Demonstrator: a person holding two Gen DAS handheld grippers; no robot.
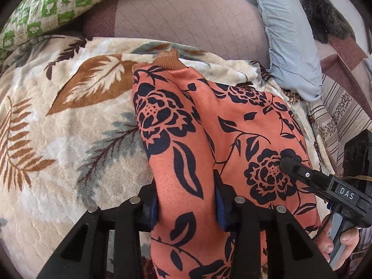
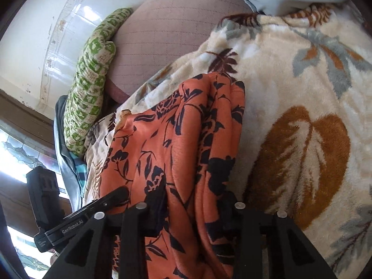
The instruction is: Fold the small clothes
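Lying across a plush fleece blanket (image 1: 58, 139) printed with rust and grey leaves, the small orange garment (image 1: 176, 139) is soft knit cloth covered in dark navy roses and leaves, with a ribbed brown cuff (image 1: 168, 61) at its far end. It is bunched into long rounded folds rather than flat.

The left claw (image 1: 187, 204) is clenched on one of these folds: a thick roll of the orange cloth runs up between its blue pads (image 1: 219, 205), which press into it from both sides. The right claw (image 2: 197, 211) grasps another gathered part of the same garment, the cloth pleated and crowded between its black fingers (image 2: 160, 209). In the left wrist view the right claw's tip rests on a rose print, with a person's hand (image 1: 334, 239) on the grey trigger below.

Beyond the blanket lie a quilted mauve cushion (image 1: 186, 11) stitched in squares, a green-and-cream patterned pillow (image 1: 58, 2), a pale blue ruffled pillow (image 1: 288, 34) and something dark and furry (image 1: 325, 16) at the far right. Glossy white tiles (image 2: 46, 34) cover the wall in the right wrist view.
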